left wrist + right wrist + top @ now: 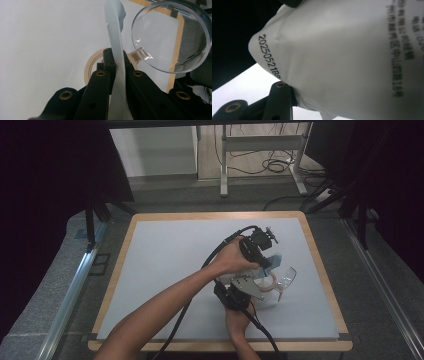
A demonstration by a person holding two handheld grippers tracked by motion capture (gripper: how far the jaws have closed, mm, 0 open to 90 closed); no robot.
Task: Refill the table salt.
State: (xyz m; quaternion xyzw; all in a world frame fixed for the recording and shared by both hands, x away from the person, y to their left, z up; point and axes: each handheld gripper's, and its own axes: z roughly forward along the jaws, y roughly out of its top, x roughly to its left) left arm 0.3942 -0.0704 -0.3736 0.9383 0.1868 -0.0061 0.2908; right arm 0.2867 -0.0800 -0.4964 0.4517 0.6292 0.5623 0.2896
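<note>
A white packet [260,271] with black printing hangs above the right half of the table, held between both grippers. My left gripper [266,265] reaches in from the left and is shut on its thin edge. In the left gripper view that edge [115,32] rises as a pale strip out of the closed left gripper [117,62]. My right gripper [252,287] comes up from the near side. In the right gripper view the packet's printed face [342,55] bulges over the right gripper [317,95]; one black finger [278,100] presses its lower edge and the other is hidden.
A roll of tan tape [269,282] [88,67] lies flat on the grey mat [175,270] under the packet. A clear stemmed glass [286,276] [172,37] lies on its side just right of it, near the table's wooden right edge [320,270].
</note>
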